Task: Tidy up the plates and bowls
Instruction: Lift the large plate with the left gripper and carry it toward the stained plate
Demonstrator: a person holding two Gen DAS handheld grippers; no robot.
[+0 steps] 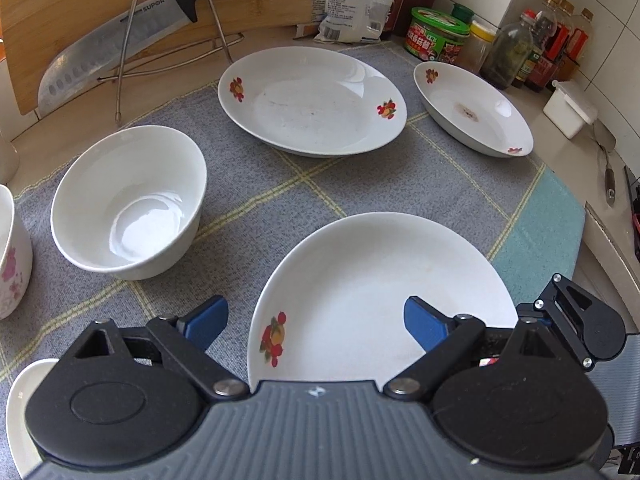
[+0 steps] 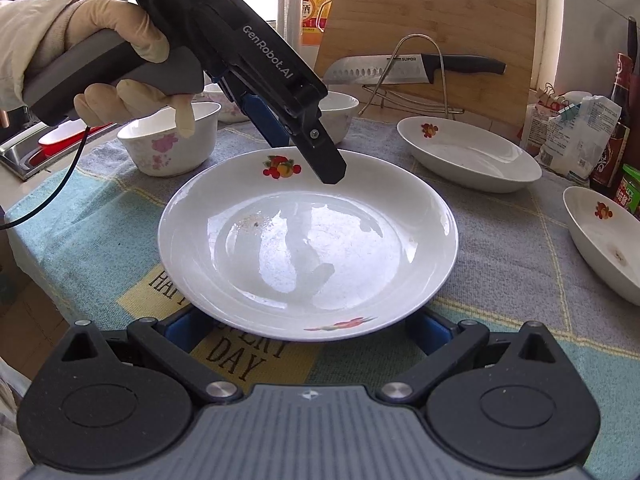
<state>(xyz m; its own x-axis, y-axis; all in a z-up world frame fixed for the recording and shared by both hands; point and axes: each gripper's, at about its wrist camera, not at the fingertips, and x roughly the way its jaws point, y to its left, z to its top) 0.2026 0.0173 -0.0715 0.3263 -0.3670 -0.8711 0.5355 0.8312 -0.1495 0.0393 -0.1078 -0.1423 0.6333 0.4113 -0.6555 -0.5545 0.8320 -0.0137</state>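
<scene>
A white plate with fruit prints [image 1: 372, 292] [image 2: 308, 240] lies on the checked cloth. My left gripper [image 1: 316, 322] is open and straddles the plate's near-left rim, one blue pad [image 1: 424, 326] over the plate, one [image 1: 206, 320] outside it. In the right wrist view the left gripper [image 2: 280, 120] hovers over the plate's far rim. My right gripper [image 2: 300, 328] is open at the plate's near edge, its pads partly hidden under the rim. Two more fruit-print plates [image 1: 312, 100] [image 1: 474, 108] lie further back. A plain white bowl [image 1: 128, 200] and a pink-flowered bowl [image 2: 170, 136] stand at the left.
A wire rack [image 1: 176, 40], a knife [image 1: 120, 40] and a wooden cutting board [image 2: 432, 48] stand at the back. Jars and bottles [image 1: 508, 44] line the back right. A white container [image 1: 570, 108] and a spatula [image 1: 606, 160] lie at the right. A steel tray [image 2: 28, 148] sits at the far left.
</scene>
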